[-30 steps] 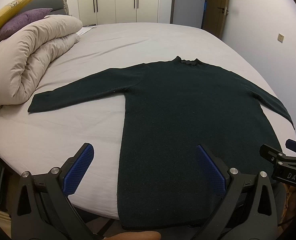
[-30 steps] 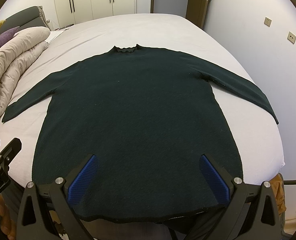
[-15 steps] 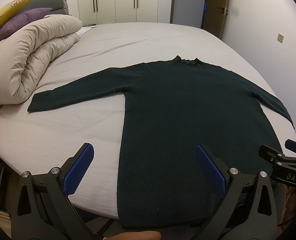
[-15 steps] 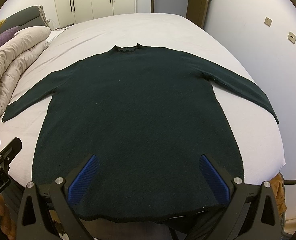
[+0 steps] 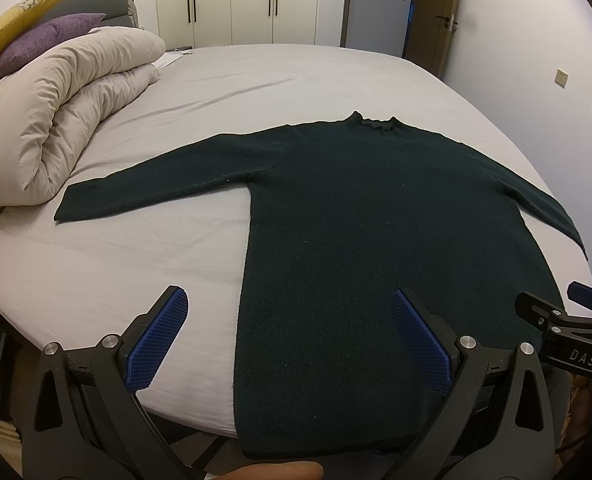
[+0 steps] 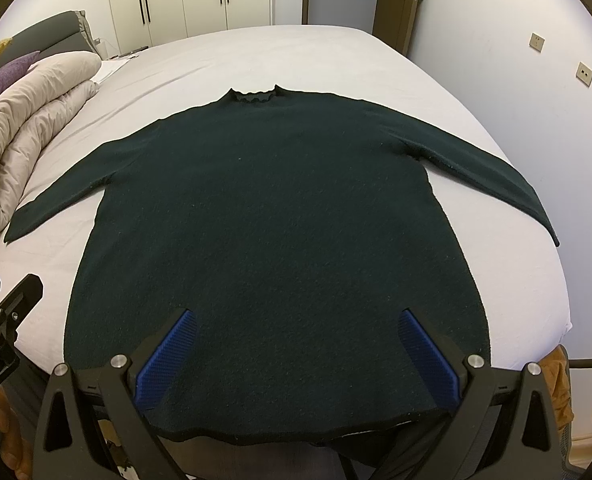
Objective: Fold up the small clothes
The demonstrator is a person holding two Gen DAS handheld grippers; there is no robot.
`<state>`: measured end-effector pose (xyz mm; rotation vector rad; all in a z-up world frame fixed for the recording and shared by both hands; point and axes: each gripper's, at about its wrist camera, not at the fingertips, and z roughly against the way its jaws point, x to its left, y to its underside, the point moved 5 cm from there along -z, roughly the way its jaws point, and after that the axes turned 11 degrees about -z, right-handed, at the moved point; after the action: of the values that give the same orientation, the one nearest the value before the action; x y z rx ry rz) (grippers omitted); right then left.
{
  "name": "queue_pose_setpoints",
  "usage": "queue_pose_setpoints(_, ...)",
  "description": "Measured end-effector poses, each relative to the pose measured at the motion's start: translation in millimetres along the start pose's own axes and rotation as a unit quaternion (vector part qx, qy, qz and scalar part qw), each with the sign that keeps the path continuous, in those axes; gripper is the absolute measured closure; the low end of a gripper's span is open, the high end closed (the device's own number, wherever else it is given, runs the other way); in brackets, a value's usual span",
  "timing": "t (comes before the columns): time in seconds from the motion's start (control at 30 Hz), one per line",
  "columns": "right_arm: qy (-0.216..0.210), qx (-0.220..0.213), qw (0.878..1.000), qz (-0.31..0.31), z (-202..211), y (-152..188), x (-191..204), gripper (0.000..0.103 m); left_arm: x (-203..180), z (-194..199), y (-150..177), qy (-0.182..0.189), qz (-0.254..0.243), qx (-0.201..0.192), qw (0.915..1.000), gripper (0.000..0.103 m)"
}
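Across the room's width lies the bed [image 5: 255, 80], its pale grey sheet smooth and taking up most of both views. Cupboards [image 5: 231, 0] stand along the far wall, with a door [image 5: 436, 20] to their right.

At the bed's left side a beige duvet [image 5: 55, 112] is rolled into a thick bundle, with a purple pillow [image 5: 35, 44] and a yellow pillow [image 5: 19, 20] behind it against the grey headboard [image 5: 95, 4].

On the near half of the sheet the sweater [image 6: 271, 232], dark green, lies flat and spread. Its long axis runs from the near edge of the bed away toward the cupboards: the hem [image 6: 296, 436] is nearest and hangs just over the bed's edge, and the frilled collar [image 6: 253, 96] points to the far wall. Both sleeves stretch outward and slant slightly back toward the near edge, the left sleeve [image 5: 155, 184] ending near the duvet without touching it, the right sleeve [image 6: 488, 176] reaching the bed's right edge.

Low over the hem, the right gripper [image 6: 296, 356] has its blue pads [image 6: 428, 360] wide apart, both over the sweater's body, clasping nothing. The left gripper [image 5: 287, 344] is likewise spread, straddling the sweater's left side seam: one pad [image 5: 155, 340] over bare sheet, the other over the knit. Whether either touches the fabric cannot be told.
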<state>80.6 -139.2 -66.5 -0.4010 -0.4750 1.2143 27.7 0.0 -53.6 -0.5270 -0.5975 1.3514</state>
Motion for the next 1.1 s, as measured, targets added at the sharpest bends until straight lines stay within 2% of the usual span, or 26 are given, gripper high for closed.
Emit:
queue_pose_setpoints(0.8, 0.001, 0.003, 1.000, 0.002, -3, 9, 3, 0.000, 6, -1, -3, -0.003, 0.005, 0.003, 1.0000, 0.000)
queue_pose_setpoints(1.0, 0.001, 0.004, 1.000, 0.004, -3, 9, 4, 0.000, 8, 1, -3, -0.030, 0.000, -0.015, 0.9995, 0.000)
queue_pose_setpoints(1.1, 0.001, 0.006, 1.000, 0.007, -3, 6, 3, 0.000, 11, 1, -1, -0.026, 0.004, -0.023, 0.9994, 0.000)
